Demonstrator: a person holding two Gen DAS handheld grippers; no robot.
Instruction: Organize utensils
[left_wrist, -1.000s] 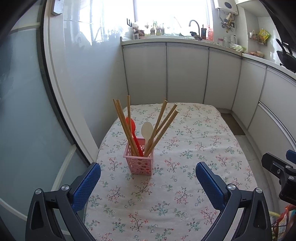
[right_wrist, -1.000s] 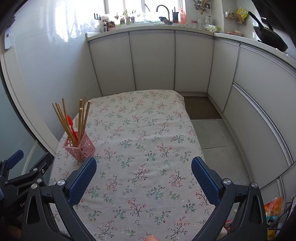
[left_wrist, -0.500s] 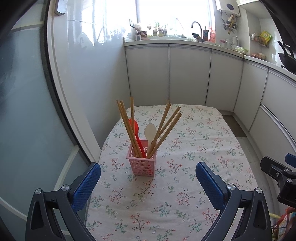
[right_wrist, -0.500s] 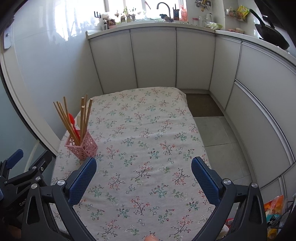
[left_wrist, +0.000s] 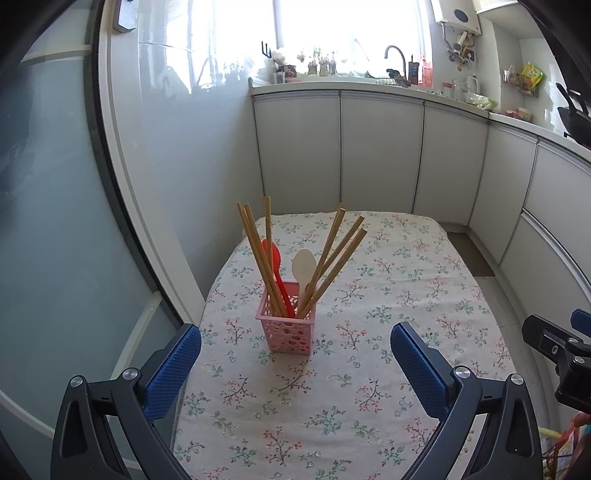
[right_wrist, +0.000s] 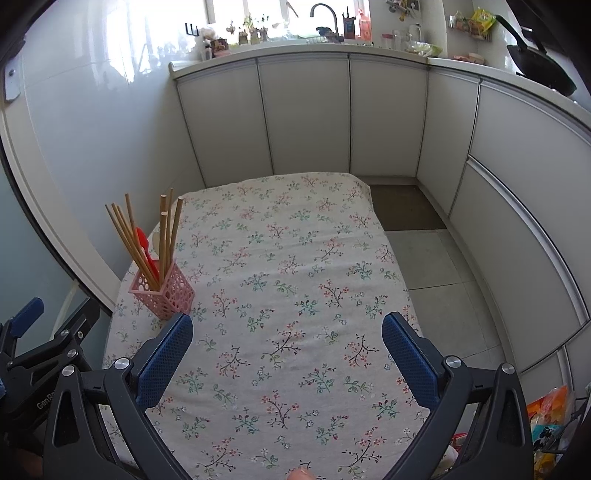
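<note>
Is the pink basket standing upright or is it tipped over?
Upright. The pink basket stands flat on the floral tablecloth, its open top up, with chopsticks and spoons sticking up from it.

The left claw (left_wrist: 295, 354) and the right claw (right_wrist: 287, 345) both hover side by side with jaws spread wide, gripping nothing.

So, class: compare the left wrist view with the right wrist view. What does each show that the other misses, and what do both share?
Only the left wrist view shows the cream spoon plainly, and the right gripper at its edge.

Only the right wrist view shows the floor mat, the black wok and the left gripper from the side.

Both show the pink basket holding wooden chopsticks and a red spoon on the floral tablecloth, with open blue fingers.
</note>
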